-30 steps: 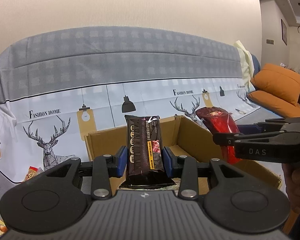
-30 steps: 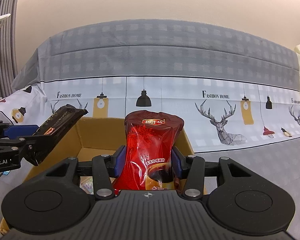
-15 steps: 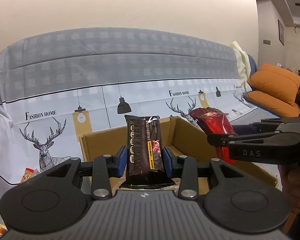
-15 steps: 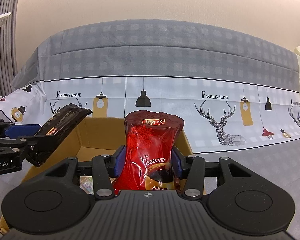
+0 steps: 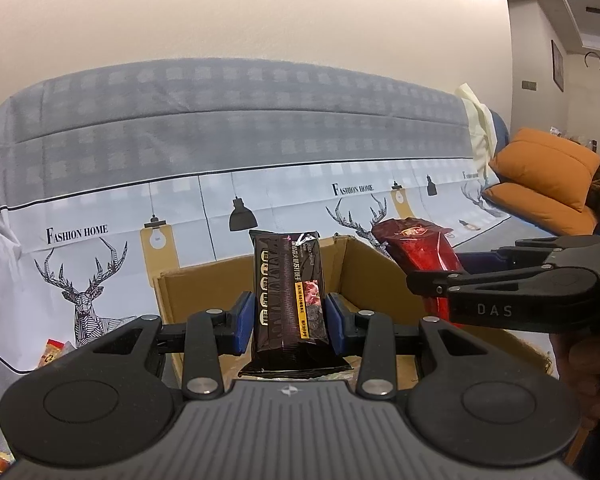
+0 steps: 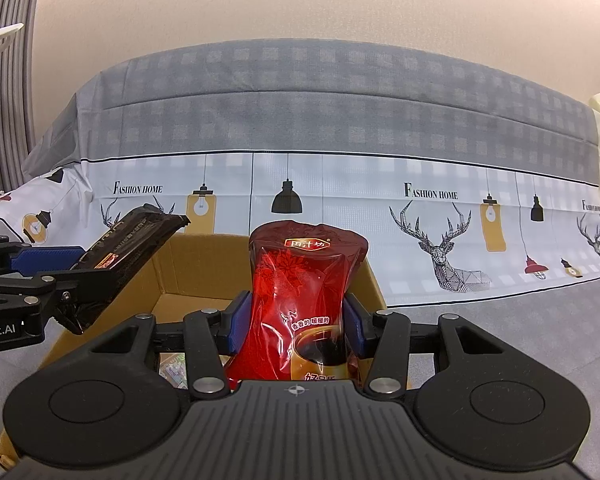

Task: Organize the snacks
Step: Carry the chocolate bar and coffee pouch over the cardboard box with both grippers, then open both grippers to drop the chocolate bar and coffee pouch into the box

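My left gripper (image 5: 287, 322) is shut on a dark brown snack pack (image 5: 286, 280), held upright above the open cardboard box (image 5: 204, 284). My right gripper (image 6: 294, 326) is shut on a red snack pouch (image 6: 300, 292), also upright over the same box (image 6: 192, 256). In the left wrist view the red pouch (image 5: 420, 248) and the right gripper (image 5: 440, 280) sit at the right over the box's right wall. In the right wrist view the dark pack (image 6: 128, 248) and the left gripper (image 6: 60, 276) come in from the left. A small packet (image 6: 172, 368) lies on the box floor.
The box stands on a sofa draped with a grey and white deer-print cloth (image 5: 100, 208). Loose snack packets (image 5: 52, 354) lie on the cloth left of the box. Orange cushions (image 5: 548, 184) are piled at the far right. A hand (image 5: 588, 380) holds the right gripper.
The view of the left wrist has drifted slightly, so the box and red pouch sit a little further left. Both grips are unchanged.
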A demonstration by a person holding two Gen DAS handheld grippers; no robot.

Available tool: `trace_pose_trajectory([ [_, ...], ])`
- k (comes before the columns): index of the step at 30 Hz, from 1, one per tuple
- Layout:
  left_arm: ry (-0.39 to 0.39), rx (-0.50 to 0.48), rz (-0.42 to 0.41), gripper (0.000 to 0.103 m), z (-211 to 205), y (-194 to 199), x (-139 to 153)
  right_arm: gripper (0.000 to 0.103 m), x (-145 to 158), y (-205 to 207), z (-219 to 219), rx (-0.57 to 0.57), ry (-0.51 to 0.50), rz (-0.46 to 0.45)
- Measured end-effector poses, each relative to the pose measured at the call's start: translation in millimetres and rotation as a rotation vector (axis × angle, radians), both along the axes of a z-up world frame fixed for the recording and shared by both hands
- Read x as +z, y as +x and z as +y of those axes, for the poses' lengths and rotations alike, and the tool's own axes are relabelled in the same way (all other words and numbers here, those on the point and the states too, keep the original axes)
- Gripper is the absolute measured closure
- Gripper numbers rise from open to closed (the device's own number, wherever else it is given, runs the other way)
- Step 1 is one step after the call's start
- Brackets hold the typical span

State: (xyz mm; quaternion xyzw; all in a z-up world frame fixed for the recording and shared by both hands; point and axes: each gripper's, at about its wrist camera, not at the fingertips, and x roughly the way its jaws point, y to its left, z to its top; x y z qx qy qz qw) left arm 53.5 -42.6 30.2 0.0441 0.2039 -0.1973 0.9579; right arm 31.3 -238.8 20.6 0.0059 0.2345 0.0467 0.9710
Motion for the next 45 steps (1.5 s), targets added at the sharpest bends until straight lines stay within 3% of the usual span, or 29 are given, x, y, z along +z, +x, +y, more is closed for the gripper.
trace_pose_trajectory([
  [32,-0.02,-0.03,-0.009,0.061,-4.5,-2.7,1.3,0.051,-1.1,1.4,0.7,0.007,0.005,-0.003],
  [34,-0.026,-0.04,0.004,0.06,-4.7,-1.8,0.8,0.048,-1.3,1.9,0.4,0.007,0.006,-0.001],
  [35,-0.028,-0.046,0.012,0.054,-5.0,-0.8,0.2,0.046,-1.7,2.2,0.2,0.005,0.006,0.001],
  [36,-0.026,-0.044,0.011,0.046,-4.8,-0.7,0.0,0.035,-2.3,2.6,0.6,-0.002,0.003,0.003],
  [37,-0.022,-0.045,0.005,0.045,-5.4,-1.2,0.1,0.028,-1.5,2.1,2.0,-0.009,-0.002,-0.001],
  [43,-0.021,-0.044,-0.002,0.045,-6.6,-2.5,0.4,0.026,-1.6,3.8,2.4,-0.023,-0.005,-0.006],
  [45,-0.02,-0.042,-0.005,0.05,-5.5,-2.6,0.7,0.026,-1.7,4.1,3.0,-0.023,-0.005,-0.005],
])
